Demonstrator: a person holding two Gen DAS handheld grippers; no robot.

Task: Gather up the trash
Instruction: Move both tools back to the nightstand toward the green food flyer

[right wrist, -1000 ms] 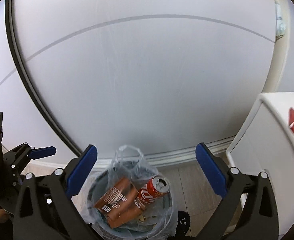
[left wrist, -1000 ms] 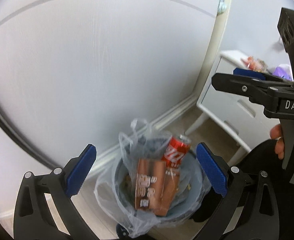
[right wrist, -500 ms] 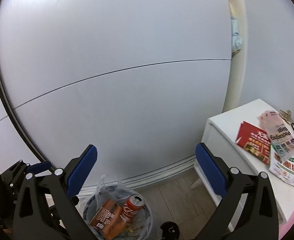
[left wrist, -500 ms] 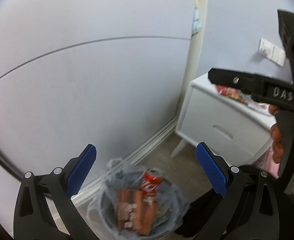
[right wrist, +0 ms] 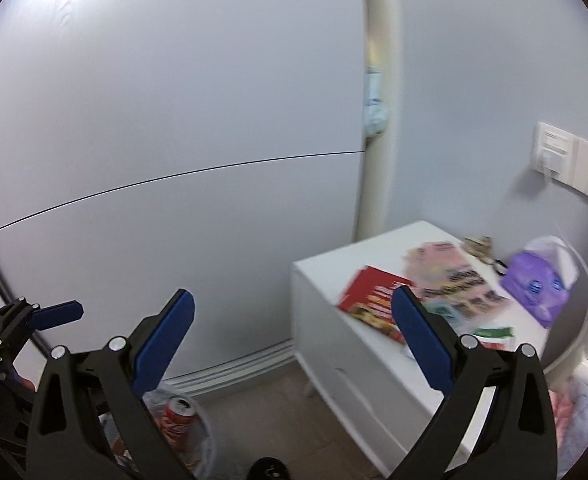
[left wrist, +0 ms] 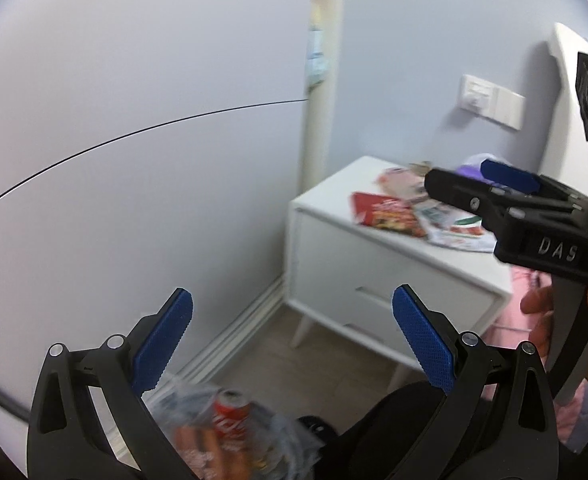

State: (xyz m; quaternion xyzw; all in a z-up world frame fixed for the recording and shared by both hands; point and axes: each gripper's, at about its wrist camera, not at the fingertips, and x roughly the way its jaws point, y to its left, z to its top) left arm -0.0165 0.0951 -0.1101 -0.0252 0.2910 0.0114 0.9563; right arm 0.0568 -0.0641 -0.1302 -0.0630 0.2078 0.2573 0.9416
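Both tongs are spread wide with nothing between their blue pads. The left tongs (left wrist: 292,344) hang above the floor, and low between them sits the trash bin (left wrist: 234,444), lined with a clear plastic bag; a red soda can (left wrist: 230,414) stands in it beside a brown wrapper, though that part of the left wrist view is blurred and the wrapper's print cannot be read. The right tongs (right wrist: 292,338) point toward the white nightstand (right wrist: 346,360) in the corner. On its surface lie a red snack packet (right wrist: 368,300), a pale printed pouch (right wrist: 446,276) overlapping it, and a purple tissue pack (right wrist: 538,284) nearer the wall. A small green-edged wrapper (right wrist: 494,334) lies near the front edge, just beside the right pad.

In the left wrist view the right tongs (left wrist: 490,188) show from the side, over the nightstand's top, with a hand (left wrist: 542,308) on the black grip below. In the right wrist view the bin appears at lower left, well apart from the nightstand, with the can upright inside. A white wall switch (right wrist: 566,160) is mounted above the nightstand.
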